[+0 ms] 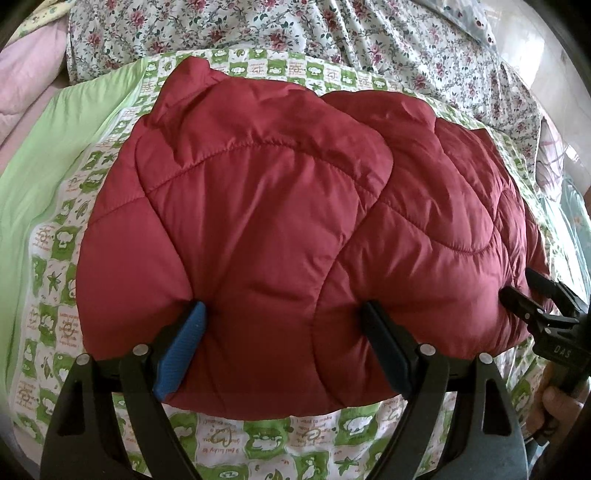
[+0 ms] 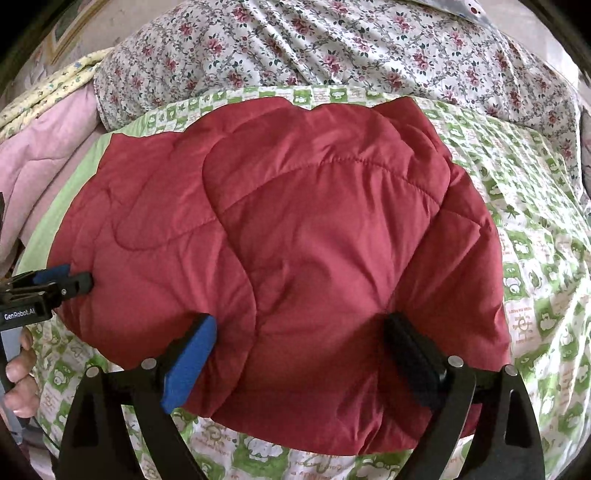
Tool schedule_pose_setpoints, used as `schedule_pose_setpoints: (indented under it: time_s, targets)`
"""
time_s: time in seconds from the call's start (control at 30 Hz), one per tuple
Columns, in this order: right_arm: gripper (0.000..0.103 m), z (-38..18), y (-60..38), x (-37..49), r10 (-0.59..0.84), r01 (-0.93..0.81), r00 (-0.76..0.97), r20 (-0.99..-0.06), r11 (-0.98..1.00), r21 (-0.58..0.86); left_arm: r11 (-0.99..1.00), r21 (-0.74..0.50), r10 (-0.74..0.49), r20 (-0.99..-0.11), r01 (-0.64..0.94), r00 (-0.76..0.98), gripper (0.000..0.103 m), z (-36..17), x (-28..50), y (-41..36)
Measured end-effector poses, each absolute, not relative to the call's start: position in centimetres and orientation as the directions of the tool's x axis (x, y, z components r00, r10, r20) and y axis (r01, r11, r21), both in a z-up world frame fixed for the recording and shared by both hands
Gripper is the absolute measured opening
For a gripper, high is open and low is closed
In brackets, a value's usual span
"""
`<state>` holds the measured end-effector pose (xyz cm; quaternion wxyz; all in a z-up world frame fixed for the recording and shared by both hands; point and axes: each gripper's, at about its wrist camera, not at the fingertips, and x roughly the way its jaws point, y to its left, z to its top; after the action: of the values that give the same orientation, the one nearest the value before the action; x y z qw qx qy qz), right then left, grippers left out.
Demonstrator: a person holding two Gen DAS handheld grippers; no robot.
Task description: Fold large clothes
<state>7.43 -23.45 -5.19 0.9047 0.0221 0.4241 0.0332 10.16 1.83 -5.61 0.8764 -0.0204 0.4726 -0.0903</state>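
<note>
A padded dark-red jacket (image 1: 266,206) lies folded in a bulky pile on a green-and-white patterned sheet (image 1: 55,258). My left gripper (image 1: 284,314) has its jaws spread wide, pressed against the near edge of the jacket, with the puffy fabric bulging between the blue finger pads (image 1: 184,347). My right gripper (image 2: 299,328) stands the same way on the jacket (image 2: 295,221), jaws wide with fabric between them. Each gripper shows in the other's view: the right one at the jacket's right end (image 1: 528,295), the left one at its left end (image 2: 70,280).
A floral quilt (image 1: 295,33) is bunched along the far side of the bed. Pink bedding (image 2: 44,155) lies at the far left. The patterned sheet (image 2: 535,258) spreads to the right of the jacket. The person's hands (image 2: 18,369) hold the gripper handles.
</note>
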Motion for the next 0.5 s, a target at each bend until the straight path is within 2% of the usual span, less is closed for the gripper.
schedule_pose_setpoints:
  time_s: [0.23, 0.37, 0.5]
  targets:
    - [0.094, -5.1, -23.6, 7.3, 0.079, -0.030, 0.628, -0.774, 0.997, 0.077, 0.987, -0.092, -0.151, -0.827, 0.135, 0.542, 0.086, -4.7, 9.3, 1.6]
    - [0.092, -2.1, -24.0, 7.4, 0.131, -0.049, 0.675, -0.726, 0.990, 0.134, 0.987, -0.097, -0.152, -0.825, 0.129, 0.544, 0.086, -4.2, 9.8, 1.8]
    - [0.092, -0.5, -25.1, 9.9, 0.107, -0.026, 0.687, -0.719, 0.992, 0.123, 0.991, -0.080, -0.126, -0.820, 0.106, 0.559, 0.086, -3.5, 11.5, 2.2]
